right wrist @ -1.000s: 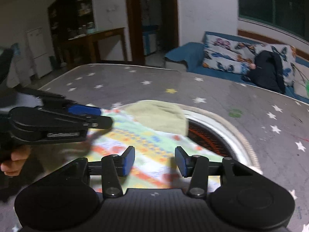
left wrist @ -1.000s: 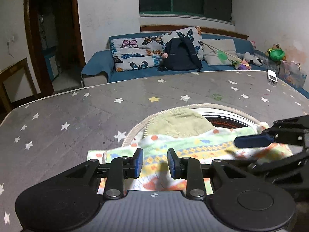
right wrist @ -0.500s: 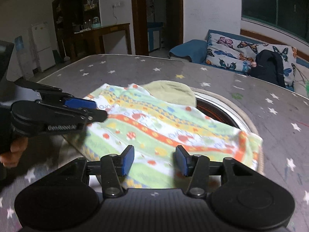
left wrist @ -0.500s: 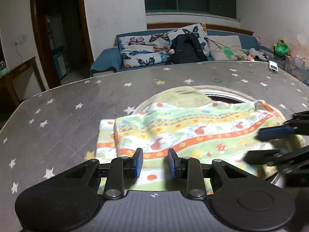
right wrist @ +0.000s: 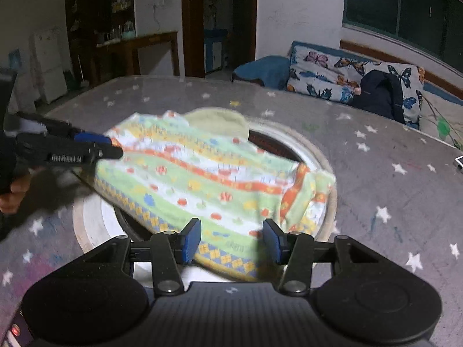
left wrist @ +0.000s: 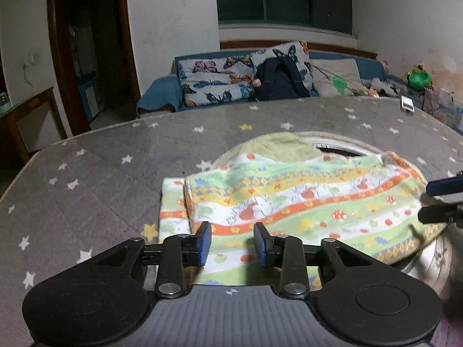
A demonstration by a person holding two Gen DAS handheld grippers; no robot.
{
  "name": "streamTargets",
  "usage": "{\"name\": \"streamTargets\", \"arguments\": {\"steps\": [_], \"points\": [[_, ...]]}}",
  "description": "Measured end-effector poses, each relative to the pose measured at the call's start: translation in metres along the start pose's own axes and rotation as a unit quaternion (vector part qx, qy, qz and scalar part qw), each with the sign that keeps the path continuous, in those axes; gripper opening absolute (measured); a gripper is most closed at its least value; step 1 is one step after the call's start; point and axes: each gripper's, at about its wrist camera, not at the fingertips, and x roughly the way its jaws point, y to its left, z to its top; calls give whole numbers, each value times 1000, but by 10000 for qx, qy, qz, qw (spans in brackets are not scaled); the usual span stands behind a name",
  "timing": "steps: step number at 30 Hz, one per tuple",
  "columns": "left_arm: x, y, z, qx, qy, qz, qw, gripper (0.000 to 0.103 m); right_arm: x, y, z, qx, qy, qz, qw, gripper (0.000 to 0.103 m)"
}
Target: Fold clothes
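A striped, brightly patterned cloth (left wrist: 292, 202) lies folded over on the grey star-print surface (left wrist: 101, 173), partly over a round basket (left wrist: 341, 141). It also shows in the right wrist view (right wrist: 202, 173). A pale green cloth (left wrist: 277, 144) lies behind it, on the basket's rim. My left gripper (left wrist: 233, 244) is open and empty, just above the striped cloth's near edge. My right gripper (right wrist: 233, 241) is open and empty above the cloth's near edge. Each gripper shows in the other's view, the left (right wrist: 86, 150) at the cloth's left corner.
A blue sofa (left wrist: 162, 92) with butterfly cushions and a dark backpack (left wrist: 277, 78) stands behind the surface. A small white device (left wrist: 407, 104) lies at the far right. A wooden table (right wrist: 139, 46) and a doorway are at the left.
Both grippers have pulled back and risen from the cloth. The striped cloth, seen bunched close under them a second ago, now lies spread out and folded over the basket.
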Motion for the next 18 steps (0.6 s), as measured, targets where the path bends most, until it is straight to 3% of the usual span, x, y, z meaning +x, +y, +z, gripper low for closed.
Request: {"name": "streamTargets", "arguments": {"steps": [4,11,18], "points": [[2,3,3,-33,8,91,10000,41,6,-7,12,204,-164,31,9997,50],[11,22,-8,-195,212,171,9994,43,21,-40,-2,735,80,-260,9969,52],[12,10,11,-178,-1,153,9997,42,19,-43,26,770,-351,-227,9962,51]]}}
